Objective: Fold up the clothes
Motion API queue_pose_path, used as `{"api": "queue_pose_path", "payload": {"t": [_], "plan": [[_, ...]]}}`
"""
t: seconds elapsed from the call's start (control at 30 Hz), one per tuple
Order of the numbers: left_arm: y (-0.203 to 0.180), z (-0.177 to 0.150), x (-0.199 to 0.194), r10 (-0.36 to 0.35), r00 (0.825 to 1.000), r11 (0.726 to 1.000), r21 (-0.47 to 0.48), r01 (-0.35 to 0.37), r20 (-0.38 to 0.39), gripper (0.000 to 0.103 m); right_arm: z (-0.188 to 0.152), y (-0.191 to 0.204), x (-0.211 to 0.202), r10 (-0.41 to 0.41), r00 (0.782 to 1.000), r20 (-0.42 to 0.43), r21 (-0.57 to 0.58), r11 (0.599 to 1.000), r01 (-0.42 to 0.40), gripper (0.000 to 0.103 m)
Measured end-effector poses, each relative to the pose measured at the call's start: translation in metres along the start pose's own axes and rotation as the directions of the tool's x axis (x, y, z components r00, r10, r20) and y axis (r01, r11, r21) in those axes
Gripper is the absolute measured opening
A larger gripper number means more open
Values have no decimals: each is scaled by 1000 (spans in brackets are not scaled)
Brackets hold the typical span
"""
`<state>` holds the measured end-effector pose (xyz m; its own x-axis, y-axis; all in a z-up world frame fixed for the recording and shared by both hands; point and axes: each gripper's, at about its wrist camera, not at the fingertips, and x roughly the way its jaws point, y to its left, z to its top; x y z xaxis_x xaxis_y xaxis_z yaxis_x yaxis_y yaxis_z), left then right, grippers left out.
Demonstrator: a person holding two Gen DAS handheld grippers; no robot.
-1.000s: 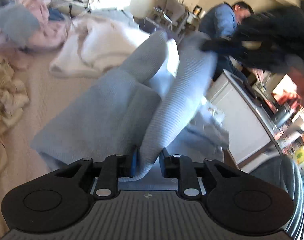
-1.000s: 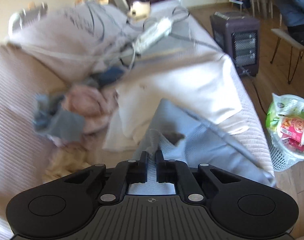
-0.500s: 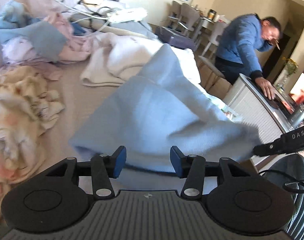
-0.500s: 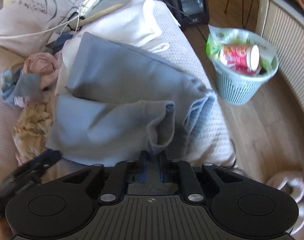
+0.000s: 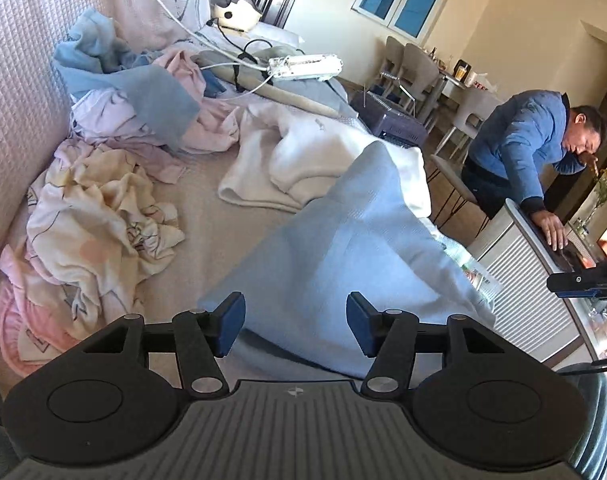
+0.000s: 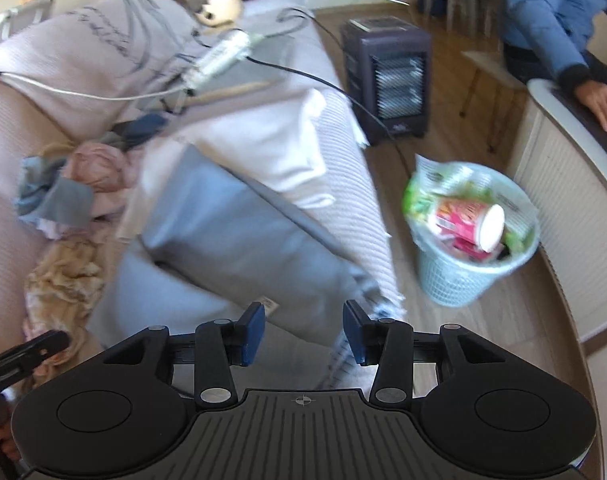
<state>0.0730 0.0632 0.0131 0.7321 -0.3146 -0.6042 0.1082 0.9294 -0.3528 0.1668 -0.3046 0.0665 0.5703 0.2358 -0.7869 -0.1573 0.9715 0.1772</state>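
Left gripper (image 5: 295, 330) has its 2 blue-padded fingers (image 5: 229, 322) spread wide, nothing betw. them. Right gripper (image 6: 303, 338) same: both fingers apart, grasping nothing. The light blue garment (image 5: 343, 260) lies folded on the sofa (image 5: 19, 80), right in front of both grippers, near the seat's front edge. Right-wrist view is blurred, but shows 1 folded layer on top of another. Just behind it, touching: 1 white garment (image 5: 303, 160). Further back, 1 heap of pink and blue clothes (image 5: 143, 96); to the left, 1 crumpled cream printed piece (image 5: 95, 220). 1 power strip (image 5: 303, 67) w/ cables at the back. On the floor: 1 wastebasket (image 6: 475, 248), full, and 1 dark heater (image 6: 387, 80). 1 person in a blue jacket (image 5: 531, 148) leans on a white cabinet (image 5: 531, 288), well apart from the sofa.
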Motion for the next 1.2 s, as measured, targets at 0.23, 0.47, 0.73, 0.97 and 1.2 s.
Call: {"api": "queue_pose_path", "payload": {"t": [0.23,0.47,0.73,0.97,1.2], "plan": [[15,-2,-5,47,999,998,-32,-47,8,58,6,0,-25,-10,1000,25,-195,981,15,44],[19,0,13,12,999,997,-71,-15,-35,58,28,13,-11,135,990,32,-238,963,-124,44],[15,-10,33,-9,996,997,-76,3,-89,56,56,71,47,347,937,-43,-318,884,-342,49],[27,-10,45,-32,991,994,-112,18,-126,48,69,129,118,350,928,-125,-370,852,-371,49],[24,11,37,-49,998,998,-38,48,-45,48,123,87,129,318,948,-19,-292,905,-310,49]]}}
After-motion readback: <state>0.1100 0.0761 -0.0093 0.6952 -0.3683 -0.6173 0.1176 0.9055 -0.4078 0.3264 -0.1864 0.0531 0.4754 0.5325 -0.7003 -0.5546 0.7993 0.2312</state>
